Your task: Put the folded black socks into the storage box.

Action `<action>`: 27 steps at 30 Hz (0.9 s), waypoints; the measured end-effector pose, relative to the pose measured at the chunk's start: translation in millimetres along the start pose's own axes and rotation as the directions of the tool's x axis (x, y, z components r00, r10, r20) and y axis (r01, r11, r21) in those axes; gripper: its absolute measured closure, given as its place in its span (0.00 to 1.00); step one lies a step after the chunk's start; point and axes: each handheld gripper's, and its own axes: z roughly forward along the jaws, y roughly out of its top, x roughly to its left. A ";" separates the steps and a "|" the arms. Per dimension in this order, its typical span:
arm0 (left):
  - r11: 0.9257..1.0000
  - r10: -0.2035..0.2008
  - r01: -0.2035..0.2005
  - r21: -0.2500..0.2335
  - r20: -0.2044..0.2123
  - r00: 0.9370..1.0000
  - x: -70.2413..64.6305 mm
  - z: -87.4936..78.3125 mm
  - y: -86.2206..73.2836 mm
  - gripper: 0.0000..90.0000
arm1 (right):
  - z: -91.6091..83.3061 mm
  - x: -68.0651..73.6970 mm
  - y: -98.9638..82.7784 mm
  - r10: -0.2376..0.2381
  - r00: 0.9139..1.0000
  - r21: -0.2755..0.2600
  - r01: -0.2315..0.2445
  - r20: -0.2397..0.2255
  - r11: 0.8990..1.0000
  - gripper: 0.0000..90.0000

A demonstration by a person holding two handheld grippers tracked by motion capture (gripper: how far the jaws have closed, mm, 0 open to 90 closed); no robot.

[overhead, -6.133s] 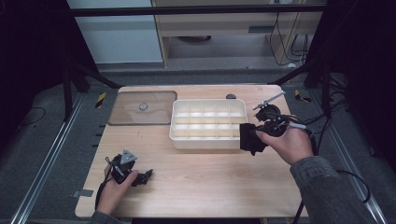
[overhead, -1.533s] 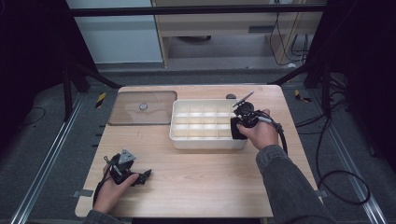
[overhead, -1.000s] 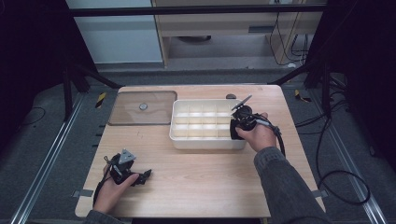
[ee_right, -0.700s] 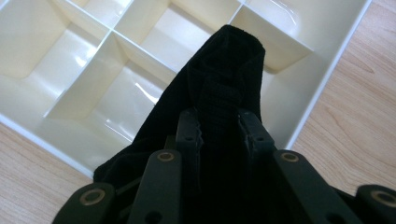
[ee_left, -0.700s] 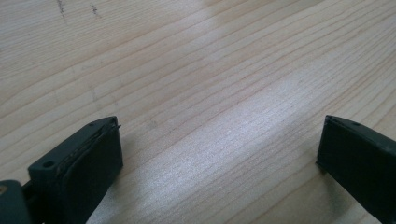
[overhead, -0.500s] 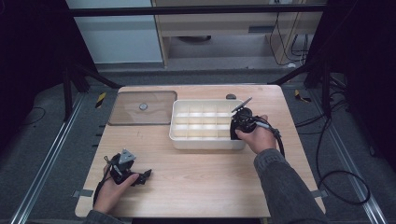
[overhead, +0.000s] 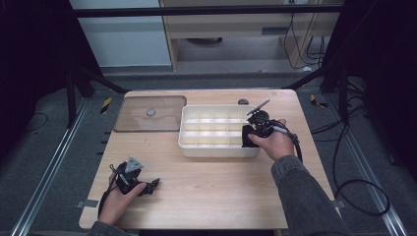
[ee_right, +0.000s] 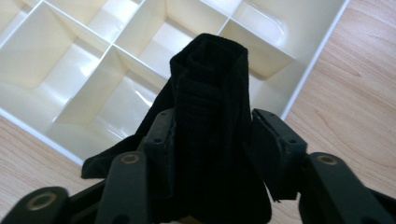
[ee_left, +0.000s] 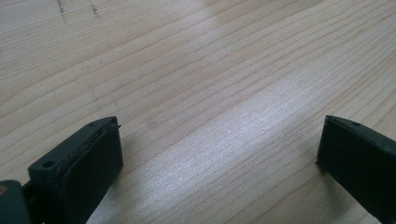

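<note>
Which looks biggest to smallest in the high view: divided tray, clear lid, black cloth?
1. Divided tray and clear lid: near alike in footprint, too close to rank.
2. Black cloth, held in the right tool: clearly smallest.

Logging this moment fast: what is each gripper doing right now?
Left gripper: open, jaws wide apart over the bare wooden table, holding nothing.
Right gripper: shut on a black folded cloth, above the cream divided tray.
</note>
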 end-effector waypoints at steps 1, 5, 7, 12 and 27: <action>1.000 0.001 -0.001 0.001 0.000 1.000 0.1 -0.1 0.0 0.00 | -1.2 -0.4 -0.1 0.006 1.000 -0.001 -0.006 -0.001 1.000 0.54; 1.000 0.011 -0.011 0.006 -0.001 1.000 0.7 -0.4 0.2 0.00 | -8.1 -4.4 -0.7 0.019 1.000 -0.011 -0.019 -0.010 1.000 0.49; 1.000 0.011 -0.011 0.005 -0.001 1.000 0.7 -0.4 0.2 0.00 | -12.9 -6.4 -0.9 0.029 0.999 -0.018 -0.029 -0.021 0.999 0.47; 1.000 0.006 -0.006 0.005 0.000 1.000 0.4 -0.3 0.1 0.00 | -27.5 -10.0 -0.5 0.035 0.999 -0.041 -0.037 -0.041 0.998 0.43; 1.000 0.006 -0.006 0.005 -0.001 1.000 0.3 -0.4 0.2 0.00 | -75.8 -32.4 11.0 0.030 0.997 -0.085 -0.035 -0.065 0.996 0.39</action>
